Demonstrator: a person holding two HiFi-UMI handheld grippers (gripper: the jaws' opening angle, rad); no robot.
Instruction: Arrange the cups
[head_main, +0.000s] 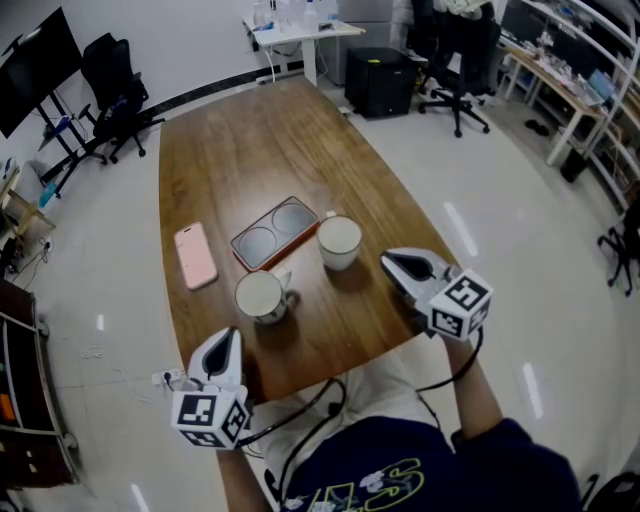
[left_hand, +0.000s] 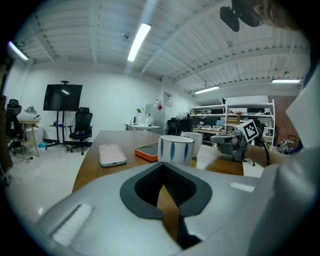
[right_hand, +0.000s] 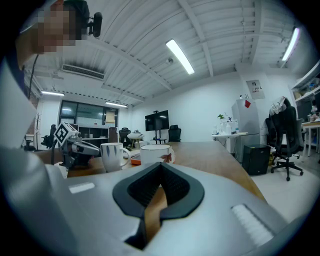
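The left gripper (head_main: 232, 335) hangs at the near edge of the brown wooden table (head_main: 270, 140), its jaws pressed together on nothing. Just ahead of its tip stands a white ceramic cup with blue leaf marks (head_main: 260, 296). The right gripper (head_main: 387, 260) is likewise closed and empty, and a second white ceramic cup with a red mark (head_main: 339, 241) sits near its tip, to its left. Beyond both cups lies an orange-rimmed grey tray with two round recesses (head_main: 275, 232). A pink phone (head_main: 196, 255) lies ahead of the left gripper.
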